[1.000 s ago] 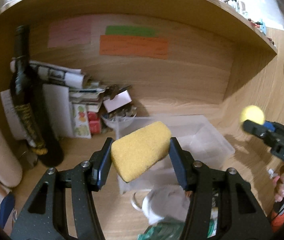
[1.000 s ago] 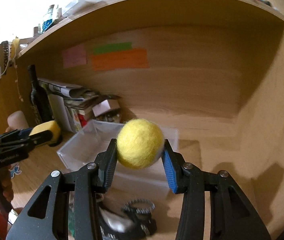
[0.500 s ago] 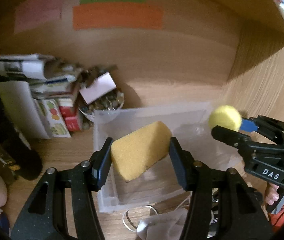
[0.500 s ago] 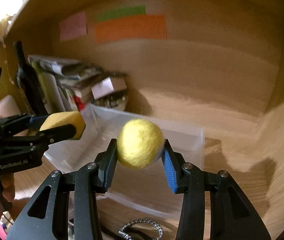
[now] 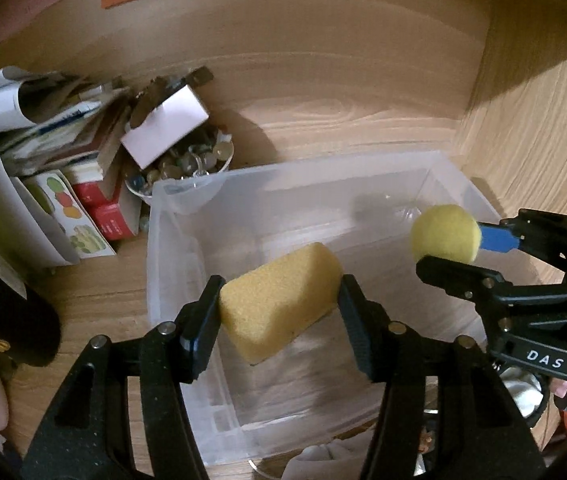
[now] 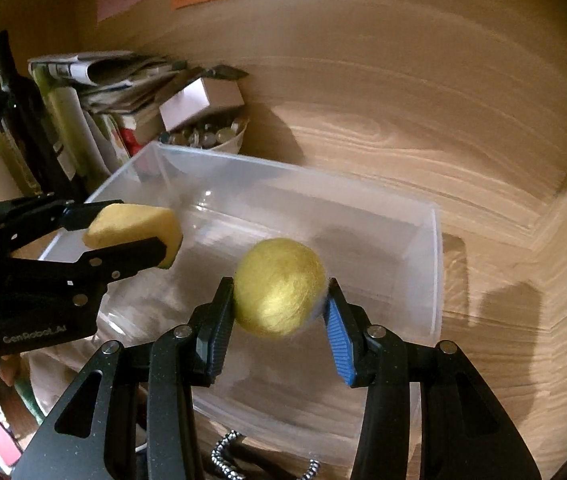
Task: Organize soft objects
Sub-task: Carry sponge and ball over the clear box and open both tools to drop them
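My left gripper point(image 5: 279, 320) is shut on a yellow sponge point(image 5: 279, 300) and holds it above the clear plastic bin point(image 5: 155, 216). My right gripper point(image 6: 279, 320) is shut on a yellow felt ball point(image 6: 279, 288) and holds it over the same bin point(image 6: 435, 264). In the left wrist view the ball point(image 5: 445, 234) and the right gripper point(image 5: 459, 256) hang over the bin's right side. In the right wrist view the sponge point(image 6: 131, 228) and the left gripper point(image 6: 123, 236) hang over the bin's left side. The bin looks empty inside.
The bin stands in a wooden shelf nook. A bowl of small glassy pieces point(image 5: 187, 168) with a white box point(image 5: 165, 126) on it sits behind the bin's left corner. Papers and cartons point(image 5: 43, 200) lean at the left. A dark bottle point(image 6: 15, 92) stands far left.
Both grippers have moved forward and down with their objects, from in front of the bin to above its inside. They have also come closer to each other.
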The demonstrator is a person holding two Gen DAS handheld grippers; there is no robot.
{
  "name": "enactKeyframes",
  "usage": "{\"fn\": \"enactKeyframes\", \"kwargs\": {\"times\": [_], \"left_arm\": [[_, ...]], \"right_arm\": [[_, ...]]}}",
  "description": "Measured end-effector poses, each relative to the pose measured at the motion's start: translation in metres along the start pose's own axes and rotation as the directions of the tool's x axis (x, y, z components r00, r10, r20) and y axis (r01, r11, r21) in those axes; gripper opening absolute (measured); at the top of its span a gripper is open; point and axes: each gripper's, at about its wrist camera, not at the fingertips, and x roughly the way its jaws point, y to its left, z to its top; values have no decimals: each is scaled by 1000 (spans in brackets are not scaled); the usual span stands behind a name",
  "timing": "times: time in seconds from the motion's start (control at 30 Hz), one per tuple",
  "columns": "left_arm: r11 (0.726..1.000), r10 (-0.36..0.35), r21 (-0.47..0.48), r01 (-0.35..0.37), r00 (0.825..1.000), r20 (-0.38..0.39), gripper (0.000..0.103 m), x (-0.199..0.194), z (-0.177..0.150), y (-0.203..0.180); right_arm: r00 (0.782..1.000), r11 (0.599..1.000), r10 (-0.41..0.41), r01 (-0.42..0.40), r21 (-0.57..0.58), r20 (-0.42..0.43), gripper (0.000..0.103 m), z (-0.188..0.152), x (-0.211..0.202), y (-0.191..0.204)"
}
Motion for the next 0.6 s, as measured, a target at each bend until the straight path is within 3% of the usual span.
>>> {"fn": "enactKeyframes", "kwargs": {"times": [0.1, 0.17, 0.4, 0.57, 0.6], "left_arm": [[1000, -3, 1, 3, 1000, -6, 62, 0, 0, 0], [1000, 0, 2, 0, 1000, 6, 71, -4, 0, -1], [1000, 5, -8, -4, 997, 72, 78, -30, 0, 0], [1000, 24, -20, -21, 986, 164, 92, -62, -3, -1], [1000, 27, -20, -24, 984, 177, 93, -68, -4, -2]], "right_arm": [[1000, 1000, 6, -6, -5, -22, 41, 0, 3, 1], [1000, 1000, 6, -7, -6, -19, 44, 0, 1, 1], [996, 999, -35, 38, -31, 82, 66, 5, -29, 7], [984, 997, -49, 58, -46, 171, 73, 5, -62, 13], [979, 997, -48, 58, -44, 197, 79, 3, -71, 14]]}}
